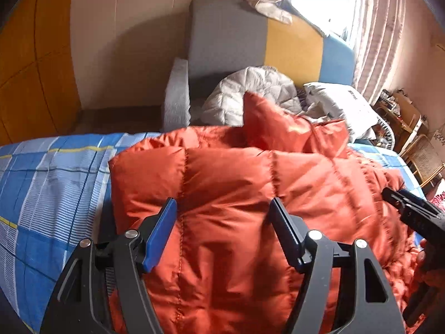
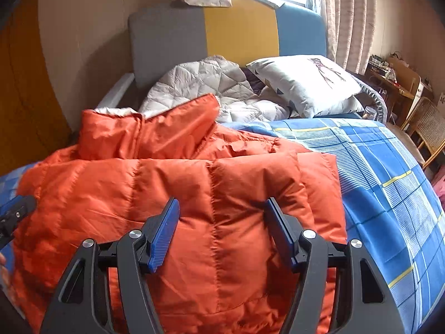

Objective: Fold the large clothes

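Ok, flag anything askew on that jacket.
The jacket lies folded on the bed, but its collar sticks up crooked at the far end, white lining showing. No damage visible. Both grippers, left and right, are open above it.

Each hand-held gripper is the same build: matte black frames shaped like curved, splayed arms with triangular cut-outs low on the outer struts. On the left gripper [image 1: 224, 232], round silver screw heads cap the pivots just behind the flat blue finger pads [image 1: 161, 235]. The right gripper [image 2: 222, 232] carries ribbed blue pads [image 2: 164, 235] and four matching silver screws behind them.
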